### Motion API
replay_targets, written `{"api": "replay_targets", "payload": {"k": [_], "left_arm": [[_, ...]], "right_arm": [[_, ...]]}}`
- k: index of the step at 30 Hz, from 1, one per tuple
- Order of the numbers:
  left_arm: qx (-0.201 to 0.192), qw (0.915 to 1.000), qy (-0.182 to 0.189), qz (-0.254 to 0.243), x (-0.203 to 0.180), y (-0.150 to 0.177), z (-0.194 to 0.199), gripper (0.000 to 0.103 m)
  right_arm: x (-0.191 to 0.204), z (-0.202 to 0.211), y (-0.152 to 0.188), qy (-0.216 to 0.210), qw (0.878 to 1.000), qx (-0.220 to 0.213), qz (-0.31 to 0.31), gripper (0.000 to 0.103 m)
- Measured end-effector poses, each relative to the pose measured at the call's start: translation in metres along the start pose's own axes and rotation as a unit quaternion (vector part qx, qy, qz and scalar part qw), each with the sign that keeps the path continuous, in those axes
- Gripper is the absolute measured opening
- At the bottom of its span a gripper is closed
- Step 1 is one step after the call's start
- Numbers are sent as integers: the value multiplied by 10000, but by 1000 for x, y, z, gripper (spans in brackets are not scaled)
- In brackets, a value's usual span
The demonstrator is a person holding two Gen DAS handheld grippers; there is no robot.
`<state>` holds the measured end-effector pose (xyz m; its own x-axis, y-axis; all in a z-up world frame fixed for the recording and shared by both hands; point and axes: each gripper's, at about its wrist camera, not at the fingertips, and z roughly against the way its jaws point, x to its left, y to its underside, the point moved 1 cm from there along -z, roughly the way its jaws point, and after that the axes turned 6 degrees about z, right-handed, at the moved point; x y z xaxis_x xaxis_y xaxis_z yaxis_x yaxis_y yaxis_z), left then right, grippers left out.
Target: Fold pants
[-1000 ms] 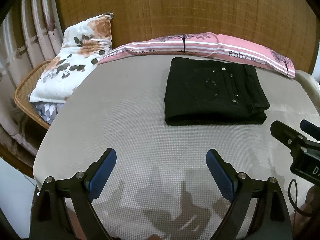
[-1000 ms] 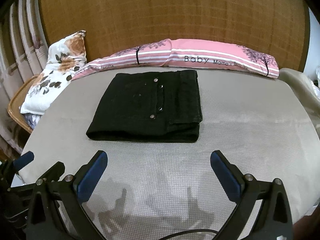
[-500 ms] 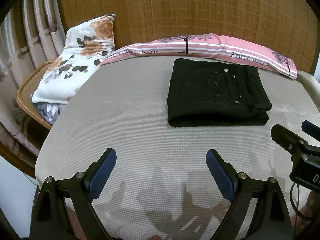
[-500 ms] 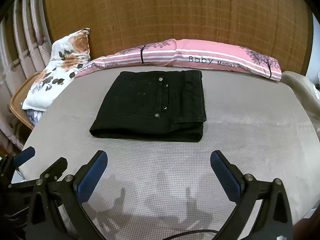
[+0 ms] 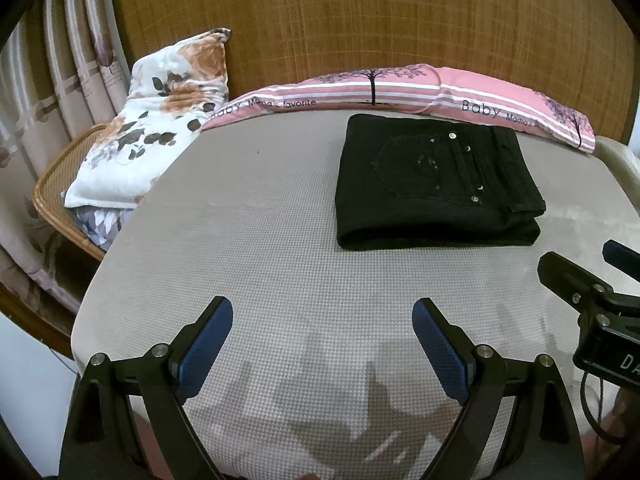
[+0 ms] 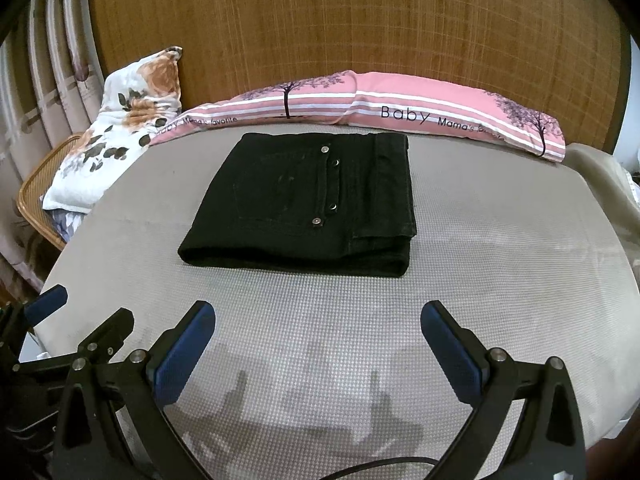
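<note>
Black pants (image 5: 436,184) (image 6: 308,204) lie folded into a flat rectangle on the grey textured bed surface (image 5: 280,272) (image 6: 500,272), near its far side, back pocket and rivets facing up. My left gripper (image 5: 322,320) hangs over the near part of the surface, open and empty, well short of the pants. My right gripper (image 6: 318,322) is likewise open and empty, in front of the pants' near edge. Each gripper shows at the edge of the other's view: the right gripper (image 5: 592,300) and the left gripper (image 6: 76,320).
A long pink striped pillow (image 5: 400,88) (image 6: 380,108) lies behind the pants against a woven headboard (image 6: 340,24). A floral pillow (image 5: 156,128) (image 6: 120,128) leans at the far left over a wicker stand (image 5: 52,184). Curtains (image 5: 48,80) hang at the left.
Both views have shifted slightly, so the pants sit a little lower in each frame than a second ago. Both grippers stay open and the pants have not moved.
</note>
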<state>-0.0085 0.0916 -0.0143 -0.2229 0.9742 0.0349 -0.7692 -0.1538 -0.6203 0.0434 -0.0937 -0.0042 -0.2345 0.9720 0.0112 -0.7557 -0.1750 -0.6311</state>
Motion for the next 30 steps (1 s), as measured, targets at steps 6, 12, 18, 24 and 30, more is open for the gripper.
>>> {"api": "replay_targets", "payload": {"k": [6, 12, 18, 24, 30], "left_arm": [[-1, 10000, 2, -49, -2, 1, -2, 91], [32, 10000, 36, -45, -3, 0, -4, 91], [39, 10000, 36, -62, -2, 1, -4, 91], [61, 9999, 54, -83, -3, 3, -6, 91], [68, 9999, 57, -89, -3, 3, -7, 91]], "right_arm": [[0, -4, 2, -15, 10000, 44, 2, 102], [1, -5, 3, -24, 10000, 62, 28, 102], [0, -5, 4, -18, 10000, 61, 38, 102], [0, -6, 4, -38, 9999, 93, 43, 102], [0, -7, 4, -32, 9999, 102, 34, 102]]}}
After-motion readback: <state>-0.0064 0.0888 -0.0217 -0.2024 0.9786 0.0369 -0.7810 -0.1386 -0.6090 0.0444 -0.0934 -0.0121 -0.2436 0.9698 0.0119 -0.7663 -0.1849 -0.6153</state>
